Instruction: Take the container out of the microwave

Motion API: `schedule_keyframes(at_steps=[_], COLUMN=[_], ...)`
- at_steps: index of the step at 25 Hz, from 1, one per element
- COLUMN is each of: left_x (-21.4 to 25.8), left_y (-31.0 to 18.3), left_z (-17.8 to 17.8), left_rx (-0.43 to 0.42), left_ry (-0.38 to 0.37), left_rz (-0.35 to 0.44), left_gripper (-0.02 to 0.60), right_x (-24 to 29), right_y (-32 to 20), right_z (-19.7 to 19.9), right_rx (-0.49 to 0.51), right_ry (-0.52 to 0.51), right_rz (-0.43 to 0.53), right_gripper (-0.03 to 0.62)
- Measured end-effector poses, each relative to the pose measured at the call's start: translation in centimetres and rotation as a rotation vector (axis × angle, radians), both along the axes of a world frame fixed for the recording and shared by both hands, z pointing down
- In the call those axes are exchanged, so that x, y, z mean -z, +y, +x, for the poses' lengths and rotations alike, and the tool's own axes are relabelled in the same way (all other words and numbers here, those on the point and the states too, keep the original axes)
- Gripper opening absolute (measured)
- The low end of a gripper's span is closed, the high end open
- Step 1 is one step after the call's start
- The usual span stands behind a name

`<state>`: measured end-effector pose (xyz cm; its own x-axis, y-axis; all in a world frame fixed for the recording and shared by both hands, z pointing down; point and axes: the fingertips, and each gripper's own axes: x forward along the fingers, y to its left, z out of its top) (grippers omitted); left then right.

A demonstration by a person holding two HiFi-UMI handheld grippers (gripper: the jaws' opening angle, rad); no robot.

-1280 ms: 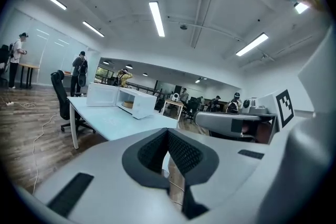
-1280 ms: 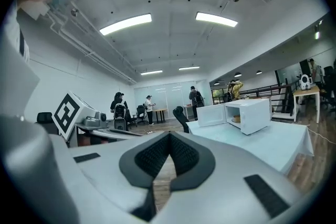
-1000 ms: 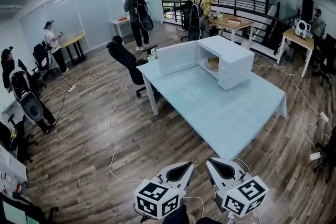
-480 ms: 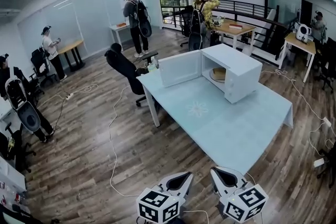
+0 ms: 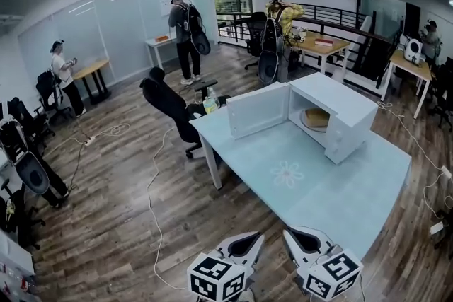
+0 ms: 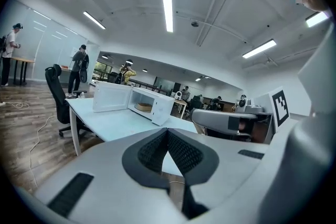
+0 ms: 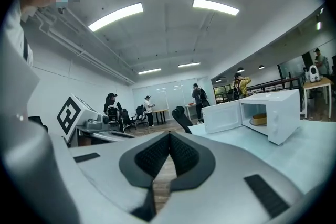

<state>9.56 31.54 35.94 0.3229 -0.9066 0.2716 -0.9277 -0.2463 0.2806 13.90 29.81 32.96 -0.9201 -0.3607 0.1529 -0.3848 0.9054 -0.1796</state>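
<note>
I'm holding left gripper (image 5: 245, 242) and right gripper (image 5: 303, 240) closed, empty; the container (image 5: 316, 118) inside the microwave (image 5: 333, 99) is looking light, stiff, best gripped by its rim

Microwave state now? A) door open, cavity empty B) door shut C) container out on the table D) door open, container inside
D: the microwave door stands open and the container sits inside the microwave.
</note>
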Motion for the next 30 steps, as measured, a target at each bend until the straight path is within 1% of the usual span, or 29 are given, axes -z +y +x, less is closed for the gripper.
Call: schedule_keyframes(at_steps=[4, 7, 11, 16, 18, 23, 27, 30], left_x=[-0.9, -2.1, -2.6, -3.4, -3.4, -2.7, -2.2, -1.9], left_y=[-2.5, -4.0, -5.8, -7.3, -8.0, -11.1, -14.4, -16.9], left_z=[-4.1, -6.3, -7.6, -9.1, -10.2, -14.2, -16.3, -18.0], left_rx=[-0.019, -0.031, -0.046, -0.053, -0.042, 0.022, 0.043, 0.048], left_ry=[0.005, 0.024, 0.054, 0.075, 0.071, 0.078, 0.085, 0.074], left_rz=[-0.012, -0.029, -0.027, -0.053, -0.052, -0.024, -0.013, 0.002], left_gripper=[0.014, 0.014, 0.014, 0.014, 0.014, 0.014, 0.014, 0.014], right_x=[-0.7, -1.5, -2.2, -2.9, -3.1, -2.4, -2.5, -2.4], right_y=[-2.0, -3.2, -5.0, -7.4, -8.5, -11.5, -15.1, -18.0], right_z=[-4.5, -6.5, -7.5, -9.6, -10.9, -14.9, -16.9, -18.3], right_rx=[0.000, -0.020, -0.038, -0.054, -0.040, 0.002, 0.019, 0.021], right_ry=[0.017, 0.042, 0.064, 0.079, 0.080, 0.059, 0.064, 0.060], right_rz=[0.032, 0.041, 0.020, -0.013, -0.017, -0.019, -0.037, -0.014], right_gripper=[0.009, 0.009, 0.009, 0.009, 0.009, 0.009, 0.009, 0.009])
